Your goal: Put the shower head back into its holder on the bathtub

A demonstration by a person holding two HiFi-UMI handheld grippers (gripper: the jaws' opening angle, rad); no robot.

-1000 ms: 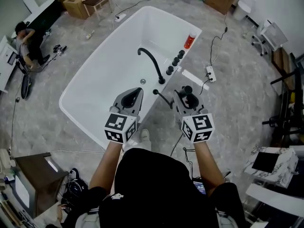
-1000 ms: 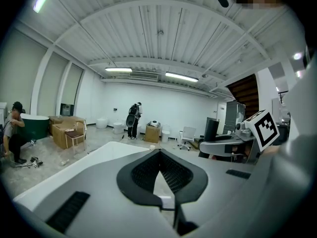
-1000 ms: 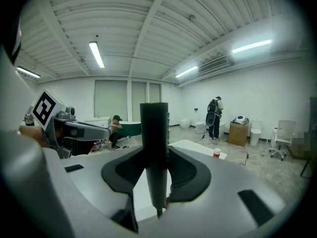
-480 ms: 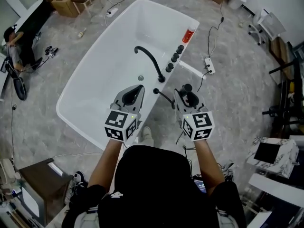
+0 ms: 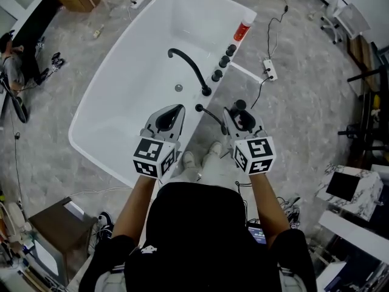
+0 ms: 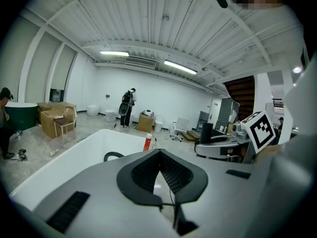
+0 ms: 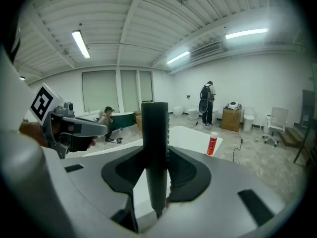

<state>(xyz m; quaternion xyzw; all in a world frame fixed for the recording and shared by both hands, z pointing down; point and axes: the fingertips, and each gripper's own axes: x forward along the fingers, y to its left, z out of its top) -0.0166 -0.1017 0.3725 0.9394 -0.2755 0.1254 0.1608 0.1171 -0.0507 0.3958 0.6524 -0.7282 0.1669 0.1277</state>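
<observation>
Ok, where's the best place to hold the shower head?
The shower head is a slim, even black stick. Grip it about midway, with the jaws closing across it from the sides, as the right gripper does.

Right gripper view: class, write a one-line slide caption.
Right gripper shut on the black shower head, with the white bathtub and a red bottle beyond.
</observation>
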